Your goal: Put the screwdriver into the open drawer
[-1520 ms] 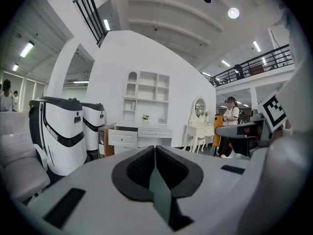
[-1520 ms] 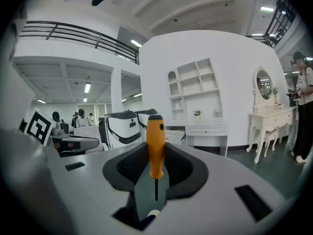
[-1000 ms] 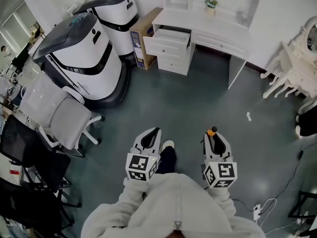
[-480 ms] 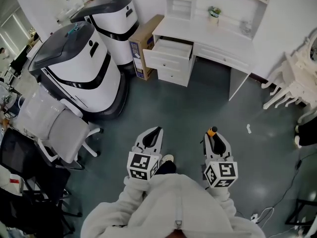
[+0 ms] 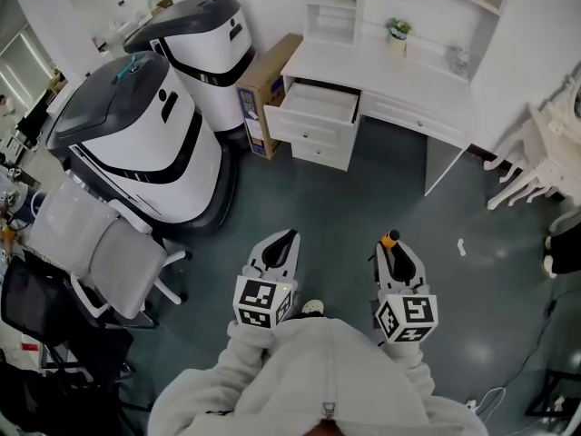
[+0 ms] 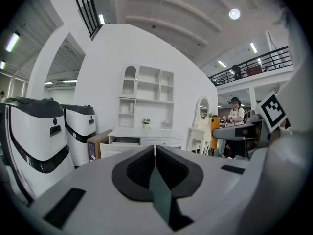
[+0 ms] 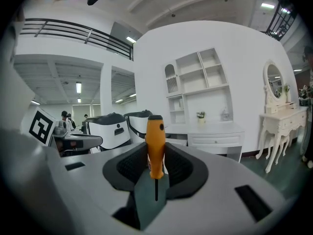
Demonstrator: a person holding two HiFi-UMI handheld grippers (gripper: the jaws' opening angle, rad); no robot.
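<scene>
My right gripper (image 5: 392,252) (image 7: 156,153) is shut on the screwdriver (image 7: 155,142), whose orange handle (image 5: 389,240) stands upright between the pads with the thin shaft pointing down. My left gripper (image 5: 286,246) (image 6: 154,158) is shut with nothing between its pads. Both are held level in front of the person, well short of the white desk (image 5: 381,66). The open drawer (image 5: 314,113) juts out at the desk's left side, top of its stack; it also shows small in the left gripper view (image 6: 120,142).
Two large white-and-black machines (image 5: 145,125) stand left of the desk, a cardboard box (image 5: 268,84) between them and the drawers. A white office chair (image 5: 100,243) is at the left. White carved furniture (image 5: 540,143) stands at the right. Grey floor lies between me and the desk.
Both grippers and the person have advanced toward the desk; the desk, drawer and machines sit lower and nearer in the head view. The grip on the screwdriver is unchanged.
</scene>
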